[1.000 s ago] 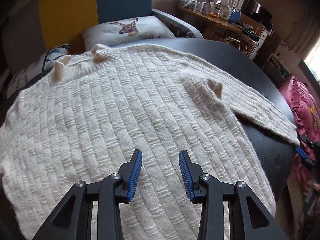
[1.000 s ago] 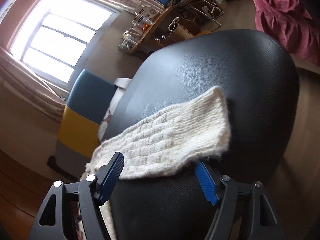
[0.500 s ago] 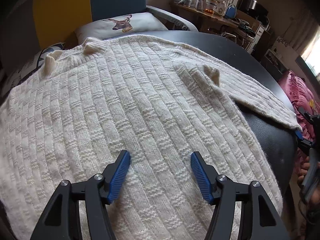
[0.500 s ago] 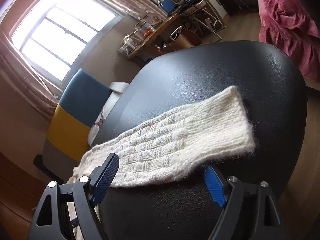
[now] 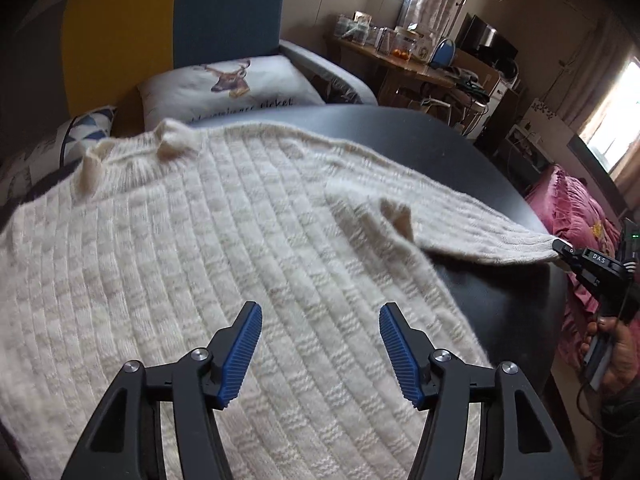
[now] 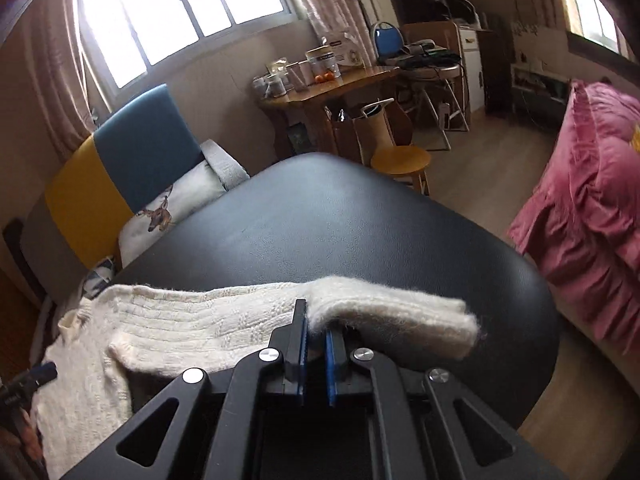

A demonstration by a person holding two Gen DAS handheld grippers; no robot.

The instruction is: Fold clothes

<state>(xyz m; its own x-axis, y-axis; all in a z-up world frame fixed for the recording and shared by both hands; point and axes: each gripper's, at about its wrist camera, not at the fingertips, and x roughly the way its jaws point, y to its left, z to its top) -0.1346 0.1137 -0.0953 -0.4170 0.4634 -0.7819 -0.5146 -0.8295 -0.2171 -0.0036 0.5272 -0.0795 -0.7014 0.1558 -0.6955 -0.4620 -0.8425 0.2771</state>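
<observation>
- The black leather-look rounded surface (image 5: 500, 300) carries the garment; a blue-and-yellow armchair (image 5: 172, 28) with a white deer-print cushion (image 5: 232, 84) stands behind it.
- The cream basket-weave knitted sweater (image 5: 200, 248) lies flat across the surface, collar toward the armchair, one sleeve (image 6: 392, 320) stretched toward the surface's edge.
- The left claw (image 5: 320, 348) hovers over the sweater's lower body, its blue pads spread wide, gripping nothing.
- The right claw (image 6: 316, 344) is pressed together, pinching the sleeve at its cuff end.
</observation>
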